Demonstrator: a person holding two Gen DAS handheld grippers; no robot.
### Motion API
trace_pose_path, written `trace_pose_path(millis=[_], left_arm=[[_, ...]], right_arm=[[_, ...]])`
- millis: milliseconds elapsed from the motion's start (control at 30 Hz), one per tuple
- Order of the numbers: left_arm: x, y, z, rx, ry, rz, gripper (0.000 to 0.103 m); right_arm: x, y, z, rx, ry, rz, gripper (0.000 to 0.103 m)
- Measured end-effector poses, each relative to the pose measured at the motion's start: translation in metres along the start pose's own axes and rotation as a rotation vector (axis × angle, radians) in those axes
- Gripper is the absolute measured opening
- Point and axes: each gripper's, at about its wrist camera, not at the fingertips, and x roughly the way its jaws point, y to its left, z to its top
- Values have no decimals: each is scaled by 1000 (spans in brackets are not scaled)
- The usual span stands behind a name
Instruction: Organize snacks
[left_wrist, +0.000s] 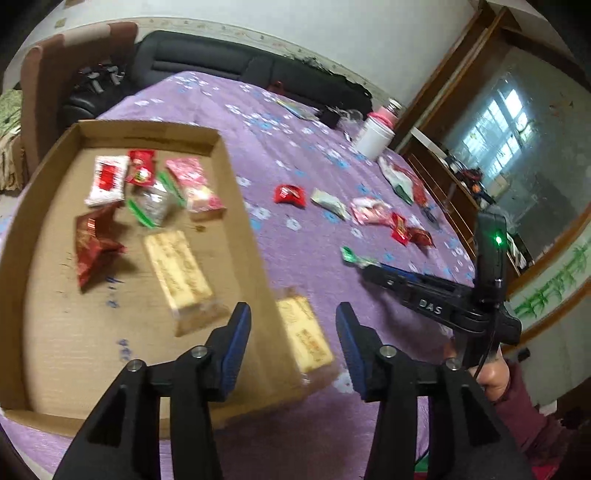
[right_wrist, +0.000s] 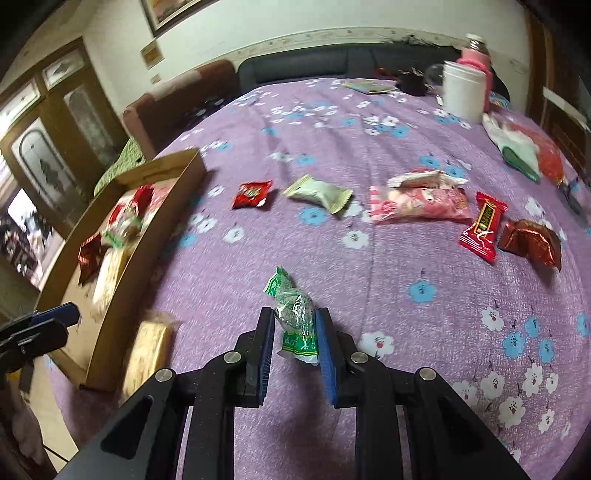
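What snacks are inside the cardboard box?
Inside the cardboard box lie a white-and-red packet, small red packet, pink packet, clear green-edged candy, dark red foil packet and beige bar. Nothing shows underneath them.

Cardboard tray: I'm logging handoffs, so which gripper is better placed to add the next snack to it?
Right. The right gripper already holds a green candy; the left gripper is open and empty beside the cardboard tray.

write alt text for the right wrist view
The right gripper holds a green-wrapped candy above a purple flowered tablecloth. More snacks lie scattered beyond it, and a cardboard box with snacks inside sits at the left.
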Motion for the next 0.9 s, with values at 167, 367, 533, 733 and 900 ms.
trace_pose_path(millis=[167, 367, 533, 733, 900], left_arm=[[7, -4, -6, 8, 21, -4, 48], [-7, 20, -5, -70, -16, 13, 51], [-17, 36, -7, -110, -38, 14, 55], [-18, 43, -9, -131, -36, 9, 55], [-17, 37, -10, -117, -30, 9, 55]], right_arm=[[6, 8, -4, -14, 25, 15, 25], [7, 20, -5, -50, 27, 23, 25], [-6, 36, 0, -76, -46, -24, 26], [2, 84, -11, -211, 35, 100, 27], [16, 106, -20, -256, 67, 107, 65]])
